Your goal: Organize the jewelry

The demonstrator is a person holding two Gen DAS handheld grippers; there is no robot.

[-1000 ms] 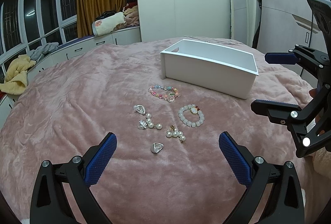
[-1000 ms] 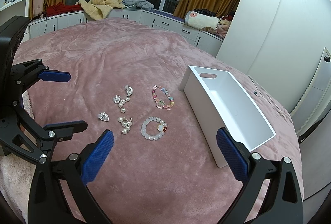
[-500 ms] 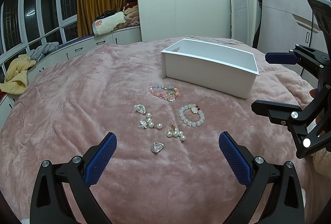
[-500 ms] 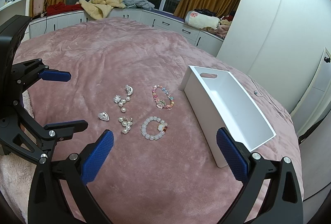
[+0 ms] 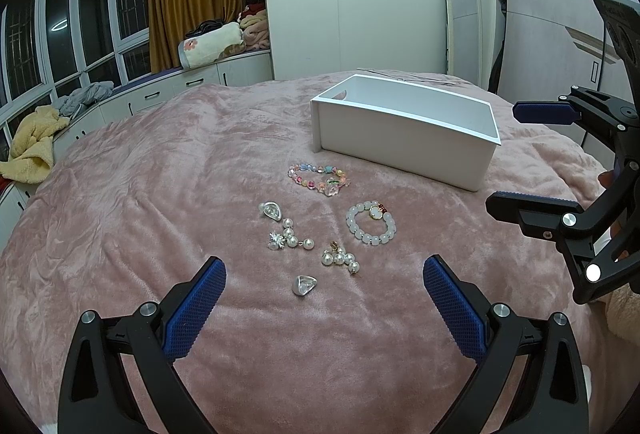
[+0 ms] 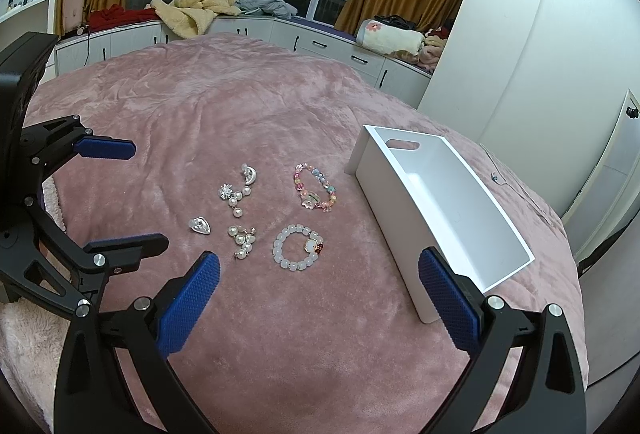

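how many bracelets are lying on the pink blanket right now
2. The multicoloured pastel bead bracelet lies nearest the white open box. The translucent white bead bracelet with a flower charm lies beside it, nearer the grippers. The box interior looks empty; nothing appears hidden.

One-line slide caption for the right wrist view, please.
Both open grippers hover over bracelets and earrings beside an empty white box.

no readable text, labels, brands, numbers or signs to be found on any surface in either view
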